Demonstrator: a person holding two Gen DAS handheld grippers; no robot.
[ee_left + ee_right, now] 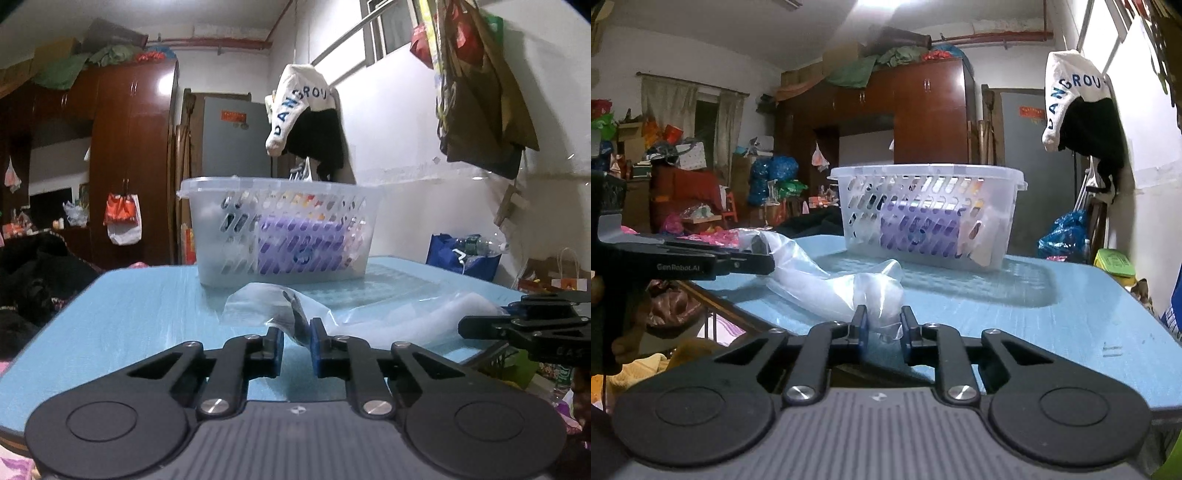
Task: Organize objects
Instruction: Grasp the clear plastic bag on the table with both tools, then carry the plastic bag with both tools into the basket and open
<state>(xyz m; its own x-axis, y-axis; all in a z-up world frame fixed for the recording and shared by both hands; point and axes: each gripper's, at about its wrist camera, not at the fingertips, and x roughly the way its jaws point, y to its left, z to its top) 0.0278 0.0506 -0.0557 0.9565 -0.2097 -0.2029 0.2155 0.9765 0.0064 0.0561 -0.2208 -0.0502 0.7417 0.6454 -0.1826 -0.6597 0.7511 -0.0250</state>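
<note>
- The left hand-held gripper (297,338) pinches one end of a clear plastic bag (280,306), its jaws nearly closed on the film.
- The right hand-held gripper (882,326) grips the bag's other end, jaws narrow.
- The bag droops onto the blue table (129,314).
- A translucent slotted basket (280,229) stands behind it, holding a purple packet (303,240).

The basket (280,229) contents are blurred behind its slotted wall; the plastic bag (820,280) contents cannot be told
</note>
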